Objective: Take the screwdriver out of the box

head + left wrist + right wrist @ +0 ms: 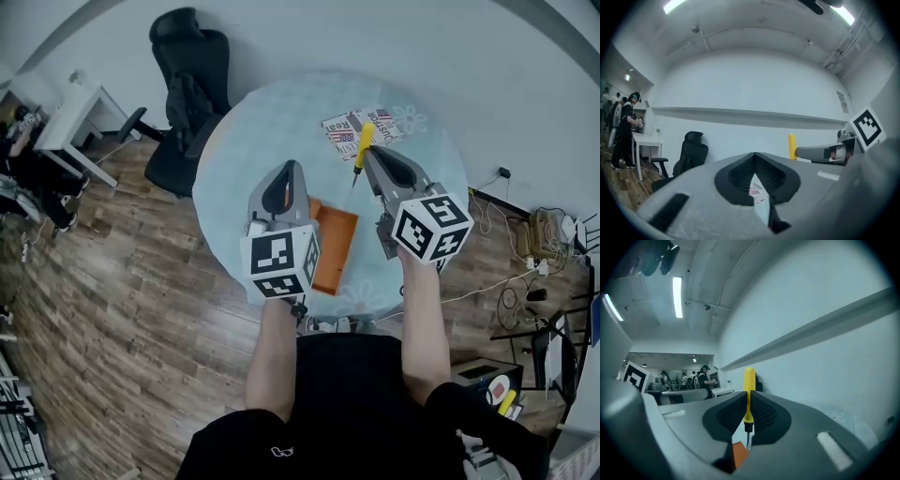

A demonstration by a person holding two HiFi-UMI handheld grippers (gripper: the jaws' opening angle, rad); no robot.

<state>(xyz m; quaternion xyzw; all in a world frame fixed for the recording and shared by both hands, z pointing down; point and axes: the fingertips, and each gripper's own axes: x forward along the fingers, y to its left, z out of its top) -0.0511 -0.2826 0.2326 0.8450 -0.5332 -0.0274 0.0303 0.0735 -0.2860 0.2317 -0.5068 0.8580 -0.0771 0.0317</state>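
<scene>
My right gripper (368, 152) is shut on a yellow-handled screwdriver (362, 145) and holds it in the air above the round glass table (253, 122). In the right gripper view the screwdriver (749, 383) stands upright between the pads, its metal tip pointing down at the open orange box (739, 453). That box (335, 246) lies on the table between the two grippers. My left gripper (288, 169) hovers over the box's left side, jaws together with nothing in them. From the left gripper (754, 154) the screwdriver (791, 146) and right gripper (820, 152) show at the right.
A printed magazine (349, 125) lies on the far part of the table. A black office chair (187, 94) stands beyond the table's left edge, with a white desk (66, 117) further left. Cables (525, 272) trail on the wooden floor at the right. A person (626, 129) stands far left.
</scene>
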